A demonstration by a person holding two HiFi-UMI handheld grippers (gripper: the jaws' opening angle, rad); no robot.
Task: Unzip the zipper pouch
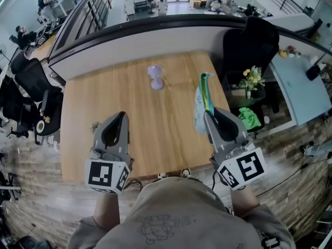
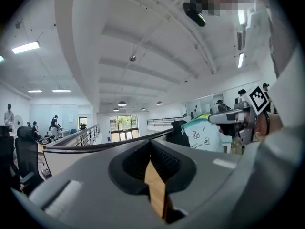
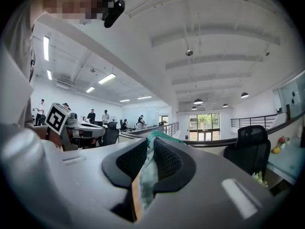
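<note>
The zipper pouch (image 1: 202,104), white with small prints and a green and yellow edge, hangs in the air over the wooden table (image 1: 161,134). My right gripper (image 1: 208,116) is shut on its near edge; in the right gripper view the pouch fabric (image 3: 147,175) is pinched between the black pads. My left gripper (image 1: 121,116) hovers to the left of it, well apart, shut on nothing. In the left gripper view the jaws (image 2: 151,149) meet with only table showing behind, and the pouch (image 2: 205,135) hangs at the right, held by the right gripper (image 2: 238,118).
A small purple hourglass-shaped object (image 1: 155,77) stands near the table's far middle. A tiny plant (image 1: 95,125) sits at the left edge. Right of the table are a black chair (image 1: 249,43), flowers (image 1: 252,79) and a green cloth (image 1: 250,118). A curved wall (image 1: 155,40) borders the far side.
</note>
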